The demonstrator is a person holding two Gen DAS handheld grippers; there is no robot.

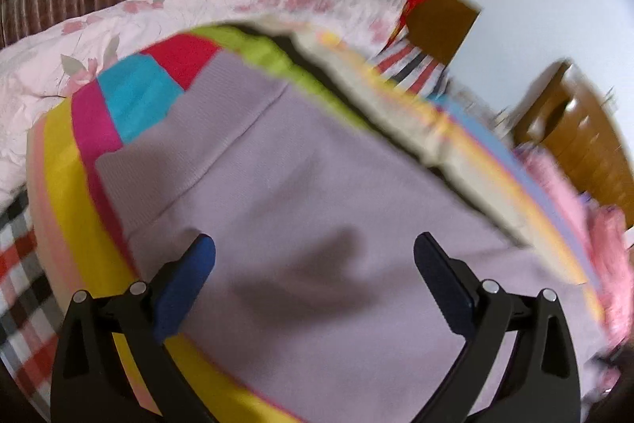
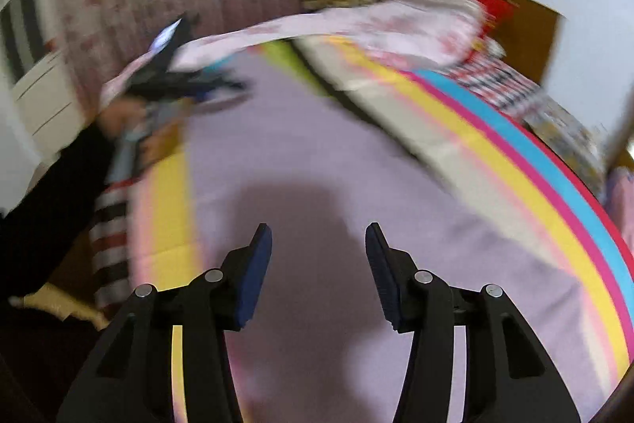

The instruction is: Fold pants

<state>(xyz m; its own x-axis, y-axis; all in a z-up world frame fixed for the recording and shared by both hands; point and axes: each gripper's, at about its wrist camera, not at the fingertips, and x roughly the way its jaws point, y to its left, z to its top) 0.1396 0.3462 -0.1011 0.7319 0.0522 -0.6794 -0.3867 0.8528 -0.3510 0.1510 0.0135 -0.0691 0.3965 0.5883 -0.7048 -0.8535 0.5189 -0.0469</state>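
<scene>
Lilac pants (image 1: 309, 185) lying flat, filling centre of both frames, on striped sheet (image 2: 535, 193). Left gripper (image 1: 315, 256) hovering above, jaws wide, nothing between. Right gripper (image 2: 319, 244) hovering, jaws half apart, gripping nothing.

No readable text.
No words, labels, brands, numbers or signs legible in either wrist view; both frames are motion-blurred and the fabrics show only stripes, checks and floral print.
</scene>
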